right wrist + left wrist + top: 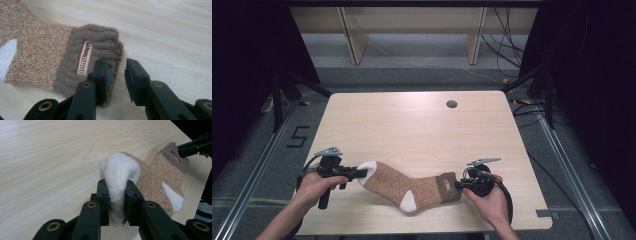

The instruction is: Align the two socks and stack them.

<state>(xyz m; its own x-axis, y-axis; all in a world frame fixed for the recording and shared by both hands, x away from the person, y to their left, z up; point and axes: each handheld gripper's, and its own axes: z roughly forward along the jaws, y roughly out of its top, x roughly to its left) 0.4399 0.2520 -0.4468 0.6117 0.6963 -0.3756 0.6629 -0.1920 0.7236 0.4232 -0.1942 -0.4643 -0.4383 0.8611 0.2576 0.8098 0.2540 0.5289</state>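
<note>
One sock [409, 186] lies stretched across the near edge of the table [422, 125], and a person works it from both ends. At the left, the left gripper [362, 172] pinches the sock's white toe: in the left gripper view [117, 202] the soft, ribbed knit bulges up between the two black jaws, squeezed narrow where the pads press it. The sock's body is a speckled orange-brown knit, fuzzy and slightly nubby, with a white heel patch pointing toward the table's front edge. Its ankle end is a thick, ribbed taupe cuff [95, 50] carrying a small woven label [83, 58]. At the right, the right gripper [460, 185] sits at the cuff's mouth; in the right gripper view [117, 77] one jaw lies on the cuff's edge while the other stands clear over bare wood, a gap between them, nothing clamped.

The table is pale, smooth wood grain with rounded corners and a round cable hole [452, 104] near the far side. Grey carpet surrounds it, with dark curtains at both sides and loose cables [507, 45] at the far right.
</note>
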